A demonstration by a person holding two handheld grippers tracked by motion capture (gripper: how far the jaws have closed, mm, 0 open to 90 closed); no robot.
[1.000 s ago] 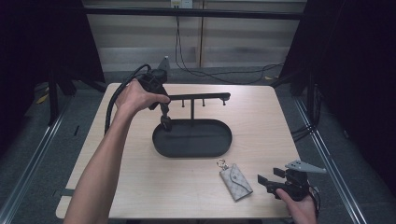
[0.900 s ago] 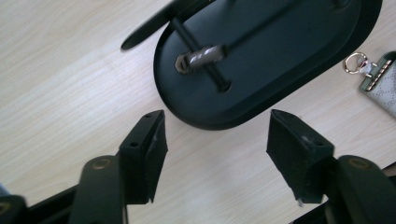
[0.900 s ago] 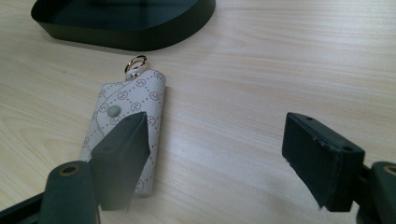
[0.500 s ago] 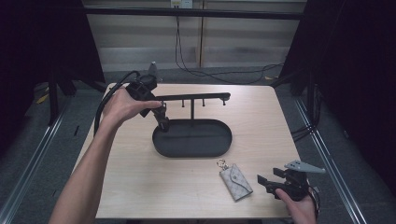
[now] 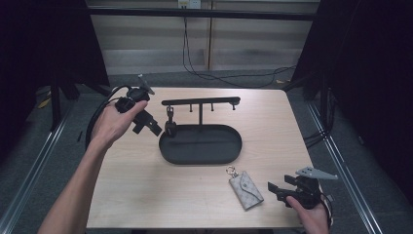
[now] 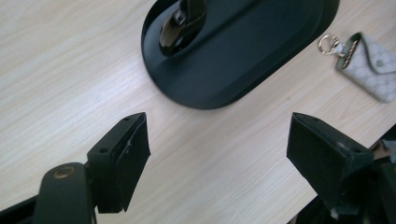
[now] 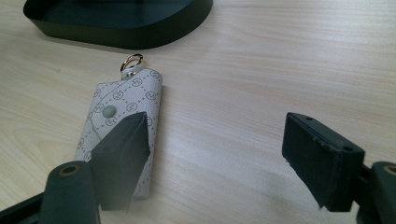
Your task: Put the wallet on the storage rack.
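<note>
A black stand has an oval tray [image 5: 214, 146] and a crossbar with hooks [image 5: 200, 101]. A dark key fob [image 5: 170, 127] hangs from the leftmost hook, its lower end in the tray. My left gripper [image 5: 149, 125] sits just left of the fob, open and empty. From the left gripper view its jaws [image 6: 219, 144] stand wide apart over bare wood, with the fob [image 6: 180, 28] and tray [image 6: 243, 56] ahead. A grey patterned key pouch [image 5: 246, 189] with a metal ring lies flat near the front edge. My right gripper [image 5: 273, 188] rests open just right of the pouch [image 7: 123, 112].
The wooden table [image 5: 146, 195] is bare on its left and far right. A black cable [image 5: 97, 117] loops off the left gripper over the table's left edge. Dark floor and metal rails surround the table.
My left gripper has drawn back leftward from the leftmost hook, and the dark fob stays hanging there. The right gripper and the pouch have not moved.
</note>
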